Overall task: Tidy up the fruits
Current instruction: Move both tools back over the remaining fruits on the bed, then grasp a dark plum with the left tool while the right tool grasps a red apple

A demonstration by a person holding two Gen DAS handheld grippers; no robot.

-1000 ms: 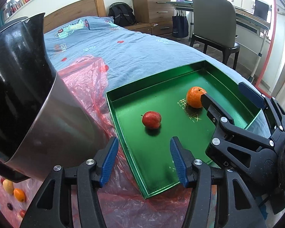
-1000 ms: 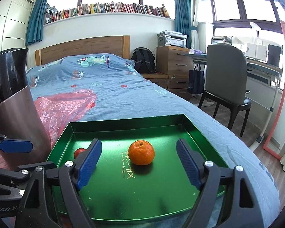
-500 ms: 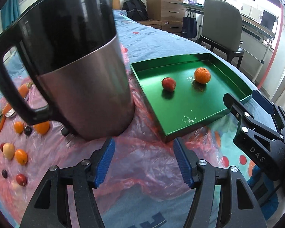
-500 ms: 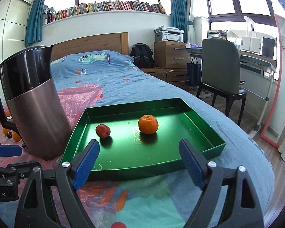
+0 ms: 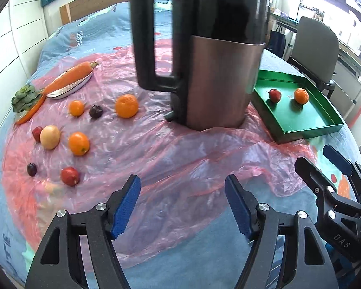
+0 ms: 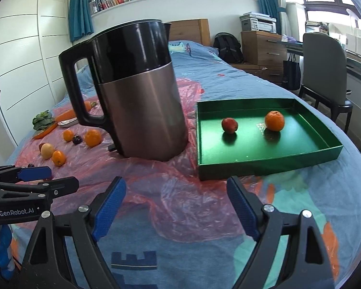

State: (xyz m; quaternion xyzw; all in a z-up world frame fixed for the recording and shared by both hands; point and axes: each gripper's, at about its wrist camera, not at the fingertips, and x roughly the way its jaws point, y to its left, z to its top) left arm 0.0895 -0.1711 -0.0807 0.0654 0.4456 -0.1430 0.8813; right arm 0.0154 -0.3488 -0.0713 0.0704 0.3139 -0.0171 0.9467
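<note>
We find the left gripper [image 5: 182, 203] empty above the pink plastic sheet [image 5: 156, 149]; its jaws have just been opening and stand fairly wide with nothing between them. The right gripper [image 6: 175, 207] is likewise spread wide and holds nothing. The green tray [image 6: 264, 166] lies on the bed just right of the kettle [image 6: 142, 101], upright on the sheet. In the tray sit a red apple [image 6: 229, 125] and an orange [image 6: 274, 120], apart from each other. Left of the kettle, loose fruit [image 5: 78, 143] lies scattered on the sheet, with a carrot [image 5: 69, 77] on a small dish farther back.
</note>
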